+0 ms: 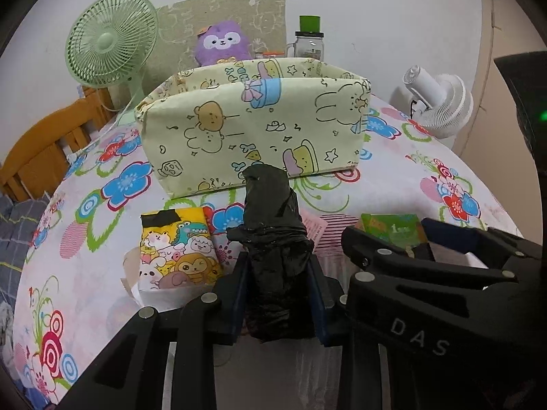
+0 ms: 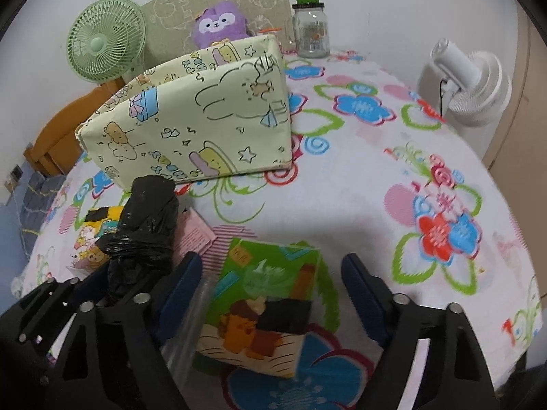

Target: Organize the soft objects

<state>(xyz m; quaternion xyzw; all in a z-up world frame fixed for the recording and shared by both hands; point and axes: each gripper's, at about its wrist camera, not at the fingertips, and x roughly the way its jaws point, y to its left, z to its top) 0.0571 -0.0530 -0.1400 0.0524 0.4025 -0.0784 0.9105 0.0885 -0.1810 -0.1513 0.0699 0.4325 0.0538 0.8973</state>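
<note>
From my seat, starting at the far left, I see a green fan (image 1: 111, 42) standing at the back edge of the flowered tablecloth (image 2: 359, 184), with a purple plush toy (image 1: 220, 44) beside it behind the pale green fabric storage box (image 1: 253, 130), whose top is open. A glass jar with a green lid (image 1: 309, 41) stands behind the box's right end. In front of the box, a yellow tissue pack (image 1: 177, 256) printed with cartoon animals lies flat on the cloth. Just right of it, my left gripper (image 1: 278, 294) is clamped on a black plastic bag roll (image 1: 273, 239), its blue pads pressing both sides; the roll stands upright out of the jaws, its top reaching the box's lower front edge in the left wrist view. Further right, my right gripper (image 2: 273, 283) has its jaws wide, straddling a green tissue pack (image 2: 270, 294) that lies on the cloth; the pads are clear of it on both sides. A white fan (image 2: 471, 82) sits at the far right edge of the table
</note>
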